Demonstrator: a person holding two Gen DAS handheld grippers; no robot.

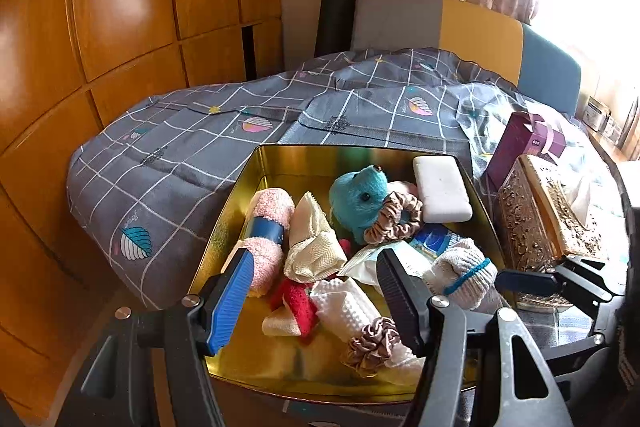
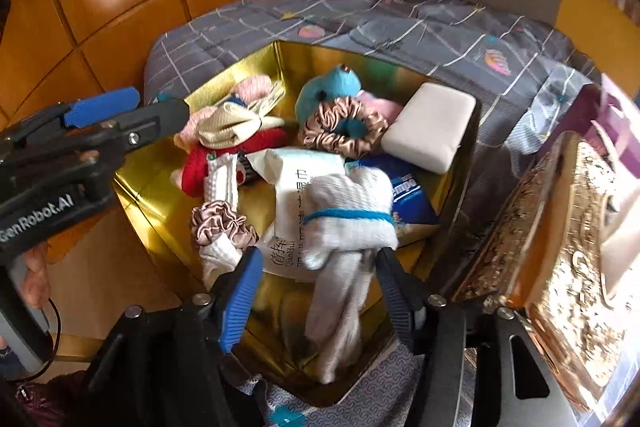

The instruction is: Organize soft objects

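A gold tin box holds soft things: a teal plush, a beige scrunchie, a second scrunchie, a pink rolled towel, a cream cloth, a red cloth, a white sponge and a wet-wipe pack. My left gripper is open above the box. My right gripper is open around a white sock bundle tied with a blue band; its tail hangs between the fingers.
The box rests on a grey checked quilt on a bed. An ornate gold tissue box stands right of the tin, a purple carton behind it. Wooden wardrobe doors fill the left.
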